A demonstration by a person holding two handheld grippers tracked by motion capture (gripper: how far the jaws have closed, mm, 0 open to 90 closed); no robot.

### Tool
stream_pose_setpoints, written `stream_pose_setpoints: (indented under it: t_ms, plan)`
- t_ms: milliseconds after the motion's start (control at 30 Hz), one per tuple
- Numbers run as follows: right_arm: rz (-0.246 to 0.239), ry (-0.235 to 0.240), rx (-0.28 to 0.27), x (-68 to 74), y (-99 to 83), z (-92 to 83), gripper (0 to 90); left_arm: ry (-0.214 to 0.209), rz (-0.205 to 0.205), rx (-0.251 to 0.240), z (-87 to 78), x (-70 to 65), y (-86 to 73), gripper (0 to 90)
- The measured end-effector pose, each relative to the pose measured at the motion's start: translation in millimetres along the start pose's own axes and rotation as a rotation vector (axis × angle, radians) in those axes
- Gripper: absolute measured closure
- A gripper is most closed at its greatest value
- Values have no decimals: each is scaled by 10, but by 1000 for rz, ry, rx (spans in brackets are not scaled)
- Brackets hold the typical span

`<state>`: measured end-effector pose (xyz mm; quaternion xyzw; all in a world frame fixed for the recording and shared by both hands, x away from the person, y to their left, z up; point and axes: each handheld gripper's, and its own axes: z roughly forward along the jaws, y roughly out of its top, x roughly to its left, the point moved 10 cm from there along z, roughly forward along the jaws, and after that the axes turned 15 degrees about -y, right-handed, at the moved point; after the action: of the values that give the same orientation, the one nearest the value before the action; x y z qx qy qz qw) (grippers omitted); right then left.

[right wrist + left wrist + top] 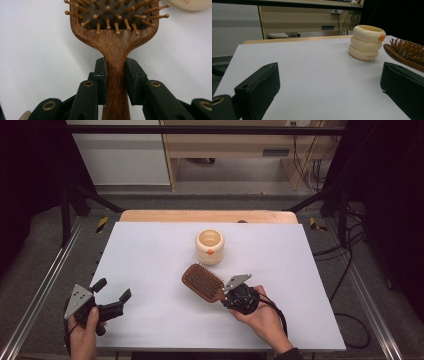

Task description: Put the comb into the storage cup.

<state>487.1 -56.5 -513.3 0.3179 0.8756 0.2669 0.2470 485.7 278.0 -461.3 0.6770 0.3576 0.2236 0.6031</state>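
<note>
Near the counter's front edge, my right gripper [226, 292] clamps the hairbrush [202, 282] handle, left gripper [113, 293] released; I'd lift level.

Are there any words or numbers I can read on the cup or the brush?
None can be read.
Cream cup: a short line of tiny print low on its side, too small and blurred to read.
Cup, right gripper view: reddish letters at the frame's top edge, cut off, unreadable.
Wooden hairbrush: no writing visible.
</note>
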Motion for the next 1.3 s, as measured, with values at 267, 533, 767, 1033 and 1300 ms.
stream_pose_setpoints:
  t_ms: [267,533,767,1033,1300]
  plan:
    - [49,-41,-109,-55,103,-57,729,-35,-15,-1,54,-96,-10,27]
    - [91,-57,-167,-107,165,-83,730,-67,-17,13,121,-212,-22,27]
    - [113,-72,-203,-145,186,-107,730,-100,-14,19,187,-331,-17,28]
    - [151,-72,-254,-220,251,-168,730,-131,-12,24,251,-463,-24,29]
    - [164,-84,-286,-246,275,-216,730,-185,-11,24,363,-767,40,31]
